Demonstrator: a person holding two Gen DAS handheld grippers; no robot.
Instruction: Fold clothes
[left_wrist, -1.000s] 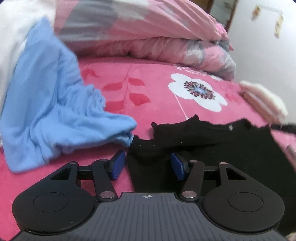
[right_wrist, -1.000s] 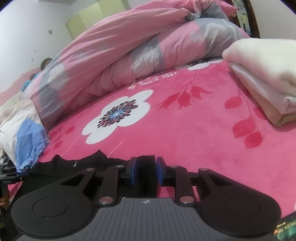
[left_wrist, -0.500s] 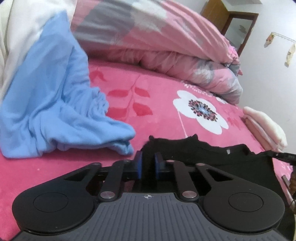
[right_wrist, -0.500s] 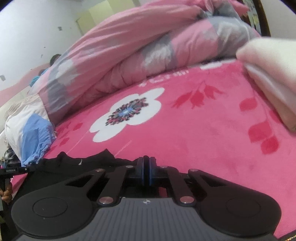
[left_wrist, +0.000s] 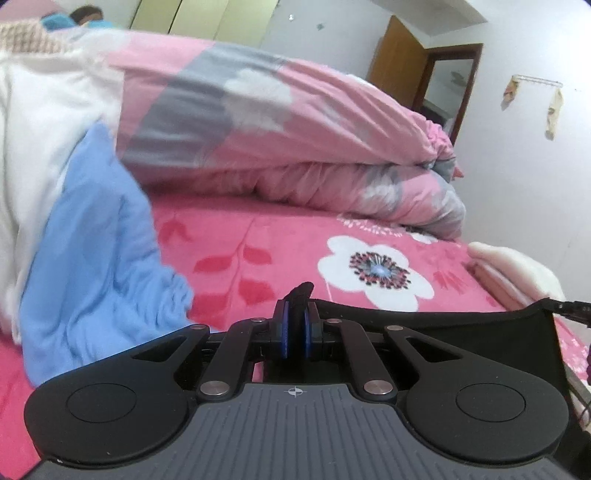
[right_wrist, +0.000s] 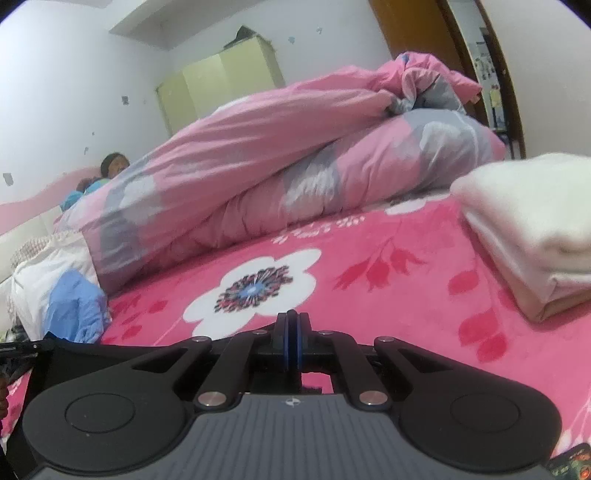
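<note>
The black garment (left_wrist: 461, 321) hangs off the bed, stretched taut between both grippers. My left gripper (left_wrist: 296, 310) is shut on one corner, and a tuft of black cloth pokes up past its blue pads. At the far right edge of the left wrist view, the garment's other corner runs to the right gripper's tip (left_wrist: 576, 306). In the right wrist view my right gripper (right_wrist: 293, 319) is shut, pads pressed on a thin layer of cloth. From there the black garment (right_wrist: 74, 350) spreads left toward the left gripper's tip (right_wrist: 22, 347).
A pink flowered bed sheet (left_wrist: 258, 258) lies under everything. A crumpled blue garment (left_wrist: 92, 266) and white cloth (left_wrist: 37, 129) sit at the left. A rolled pink duvet (left_wrist: 295, 129) lies behind. A folded cream blanket (right_wrist: 535, 229) sits at the right. A person (right_wrist: 110, 166) lies far back.
The left gripper went from open to shut on the black garment's corner. The right pads closed fully. Both grippers rose, lifting the garment and pulling it taut between them.
</note>
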